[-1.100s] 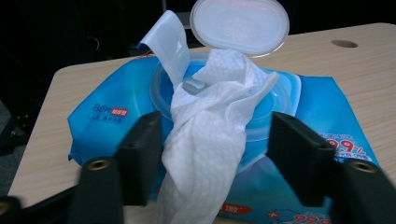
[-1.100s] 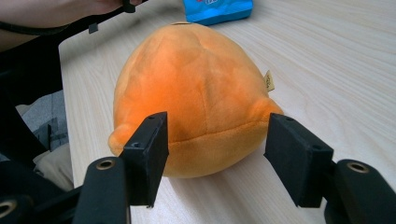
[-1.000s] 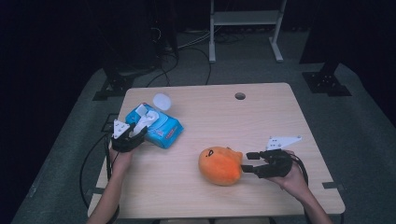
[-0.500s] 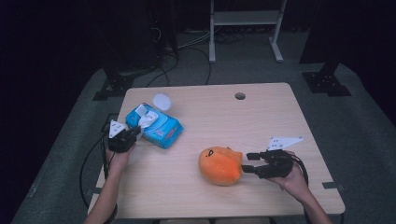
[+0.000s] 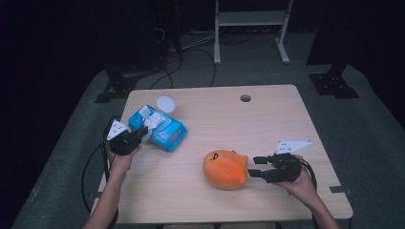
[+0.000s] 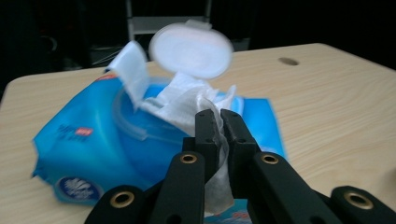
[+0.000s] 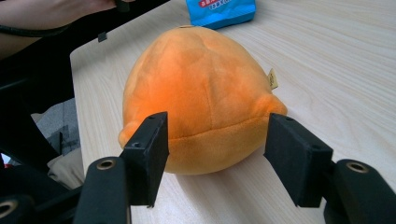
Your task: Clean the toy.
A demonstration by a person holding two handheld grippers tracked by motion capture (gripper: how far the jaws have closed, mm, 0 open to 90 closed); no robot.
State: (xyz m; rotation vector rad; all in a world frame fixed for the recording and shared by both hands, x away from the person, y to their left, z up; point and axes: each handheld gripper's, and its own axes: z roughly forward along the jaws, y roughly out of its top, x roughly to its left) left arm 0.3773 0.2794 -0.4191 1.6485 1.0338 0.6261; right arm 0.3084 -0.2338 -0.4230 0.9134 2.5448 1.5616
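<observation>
White wipe [image 6: 205, 105], thin and floppy, is sitting pinched between the jaws of our left claw [image 6: 219, 122], which have just been closing on it. We are gripping its loose tip above the open lid [image 6: 191, 49] of the blue pack [image 5: 160, 130] near the bench's [image 5: 267, 119] left edge. It looks light, limp, easy to tear, so we would be pulling slowly. Our right claw [image 5: 254, 167] is standing wide around the soft orange plush [image 7: 201, 88], pads not pressing.

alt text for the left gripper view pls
The left gripper has its black jaws shut on a white wet wipe sticking out of a blue plastic wipes pack, its round white lid flipped open, on a light wooden table.
</observation>
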